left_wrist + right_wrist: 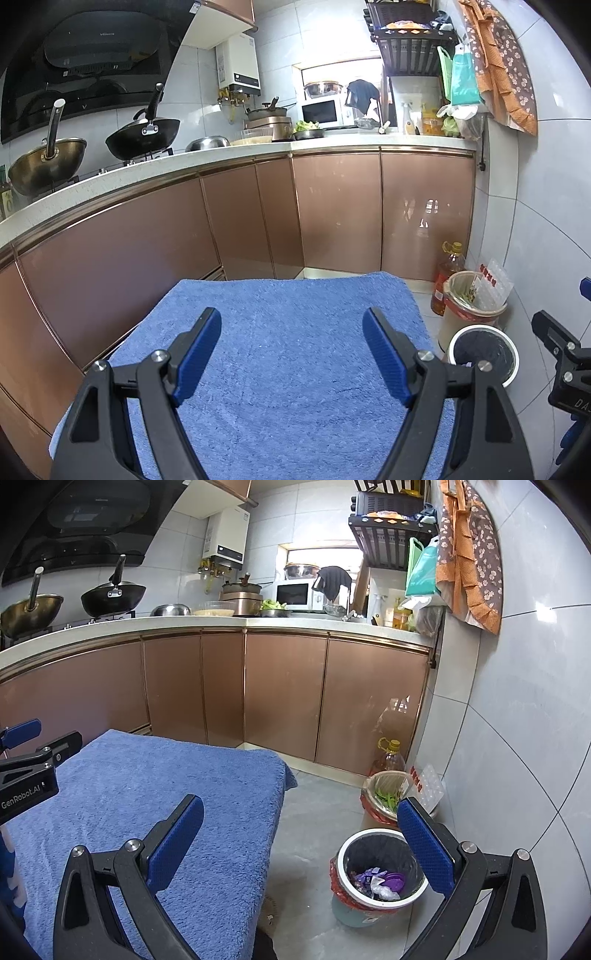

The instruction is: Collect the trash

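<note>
My left gripper (291,336) is open and empty above a blue towel (280,354) that covers a table. My right gripper (301,825) is open and empty, held over the towel's right edge (177,797) and the floor. A white-rimmed trash bin (380,875) with a black liner stands on the floor to the right of the table; purple wrappers and a clear plastic scrap (380,882) lie inside it. The bin also shows in the left wrist view (484,354). No trash shows on the towel.
A second bin (386,794) with green scraps stands behind the first, beside an oil bottle (388,757) and a plastic tray (428,786). Brown cabinets (332,214) and a counter with woks (144,136) run behind. A tiled wall (517,738) stands on the right.
</note>
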### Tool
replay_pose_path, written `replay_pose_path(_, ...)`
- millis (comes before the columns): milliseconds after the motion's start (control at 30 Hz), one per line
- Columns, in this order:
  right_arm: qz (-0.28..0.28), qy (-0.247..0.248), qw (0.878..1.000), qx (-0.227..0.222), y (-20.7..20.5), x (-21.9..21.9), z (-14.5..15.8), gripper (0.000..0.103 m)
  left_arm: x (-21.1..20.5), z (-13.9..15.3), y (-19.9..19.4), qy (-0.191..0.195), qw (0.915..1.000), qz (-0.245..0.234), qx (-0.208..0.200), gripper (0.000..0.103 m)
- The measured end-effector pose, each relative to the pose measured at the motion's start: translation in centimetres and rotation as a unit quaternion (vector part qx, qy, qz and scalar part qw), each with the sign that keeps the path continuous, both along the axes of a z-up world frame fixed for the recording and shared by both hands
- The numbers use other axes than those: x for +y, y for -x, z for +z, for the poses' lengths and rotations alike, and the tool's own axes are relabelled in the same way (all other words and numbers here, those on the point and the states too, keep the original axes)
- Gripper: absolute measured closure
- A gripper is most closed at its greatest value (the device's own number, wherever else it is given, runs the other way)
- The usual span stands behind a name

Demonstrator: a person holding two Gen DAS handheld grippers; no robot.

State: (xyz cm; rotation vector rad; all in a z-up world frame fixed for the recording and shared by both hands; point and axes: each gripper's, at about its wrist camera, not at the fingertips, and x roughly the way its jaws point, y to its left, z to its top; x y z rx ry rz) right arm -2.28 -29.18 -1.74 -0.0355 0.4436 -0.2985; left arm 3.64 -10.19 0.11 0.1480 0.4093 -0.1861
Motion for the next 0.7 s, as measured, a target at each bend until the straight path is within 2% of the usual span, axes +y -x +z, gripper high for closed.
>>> replay_pose_path(333, 0.004, -0.006, 1.0, -0.011, 0.7, 0.0, 0.4, 0.0, 0.0, 1.2, 1.3, -0.023, 0.999, 0.009, -0.037, 0.025)
replay_pose_path(700, 0.004, -0.008, 1.0, -0.019, 1.3, -0.2, 0.7, 0.0, -0.2, 1.5, 1.7, -0.029, 0.9986, 0.002, -0.044, 0.025)
